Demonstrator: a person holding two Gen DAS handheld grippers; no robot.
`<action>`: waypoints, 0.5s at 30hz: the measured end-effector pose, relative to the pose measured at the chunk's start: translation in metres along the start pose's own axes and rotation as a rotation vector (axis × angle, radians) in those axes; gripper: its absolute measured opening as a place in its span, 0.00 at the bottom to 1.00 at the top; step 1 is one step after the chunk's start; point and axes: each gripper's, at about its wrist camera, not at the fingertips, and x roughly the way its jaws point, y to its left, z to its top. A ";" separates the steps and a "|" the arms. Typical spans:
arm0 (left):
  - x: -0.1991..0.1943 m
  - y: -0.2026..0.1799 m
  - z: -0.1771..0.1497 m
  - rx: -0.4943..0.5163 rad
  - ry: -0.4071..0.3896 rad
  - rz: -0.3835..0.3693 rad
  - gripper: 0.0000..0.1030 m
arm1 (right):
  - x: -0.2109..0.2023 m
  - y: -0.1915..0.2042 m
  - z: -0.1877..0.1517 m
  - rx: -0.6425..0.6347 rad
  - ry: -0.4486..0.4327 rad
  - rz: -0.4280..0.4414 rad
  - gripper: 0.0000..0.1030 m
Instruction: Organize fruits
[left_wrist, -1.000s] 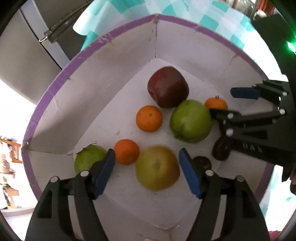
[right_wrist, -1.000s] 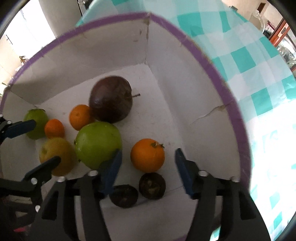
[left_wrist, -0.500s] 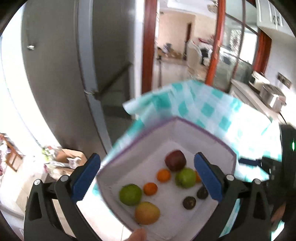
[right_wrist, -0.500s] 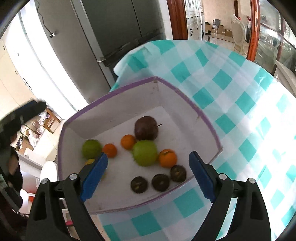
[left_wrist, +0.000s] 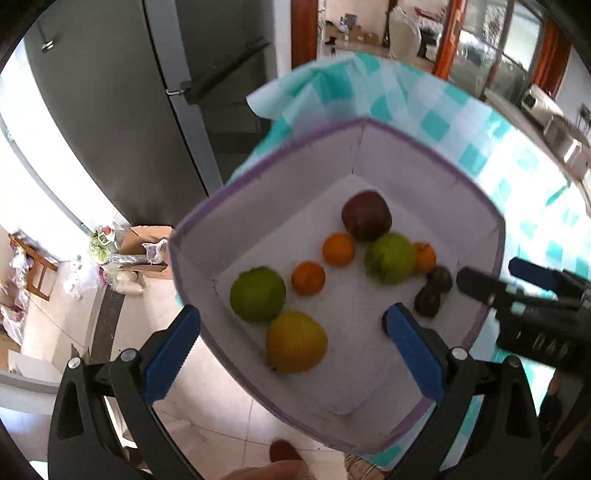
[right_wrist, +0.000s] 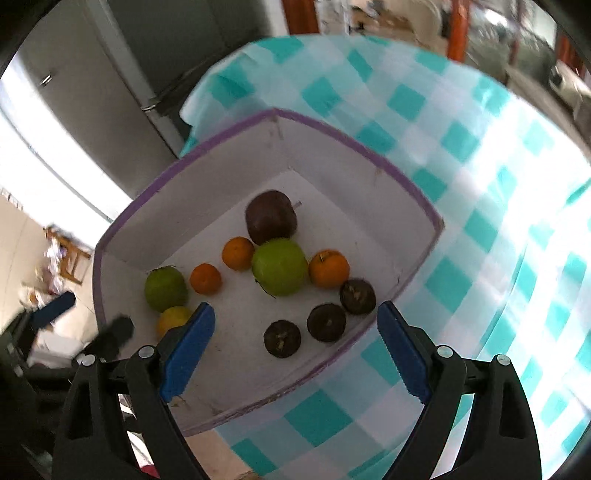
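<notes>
— Fruits: where are they?
— Loose inside the white purple-rimmed cardboard box (right_wrist: 402, 173) on the teal checked tablecloth (right_wrist: 480, 206): dark red apple (right_wrist: 271, 218), green apple (right_wrist: 280, 266), oranges.
— And the grippers?
— Left gripper (left_wrist: 291, 350) and right gripper (right_wrist: 293, 347) hover above, both spread wide, holding nothing.

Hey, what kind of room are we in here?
Most likely a home kitchen or dining area: a grey fridge beside a table with a teal checked tablecloth, and a fruit box on it.
</notes>
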 end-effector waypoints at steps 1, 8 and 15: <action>0.004 -0.002 -0.002 0.008 0.006 0.000 0.98 | 0.001 -0.001 -0.001 0.004 0.001 0.003 0.84; 0.010 -0.009 -0.005 0.029 0.014 -0.001 0.98 | 0.000 0.005 -0.010 -0.038 -0.013 0.012 0.84; 0.011 -0.010 -0.004 0.026 0.019 -0.007 0.98 | -0.006 0.011 -0.010 -0.071 -0.047 -0.006 0.84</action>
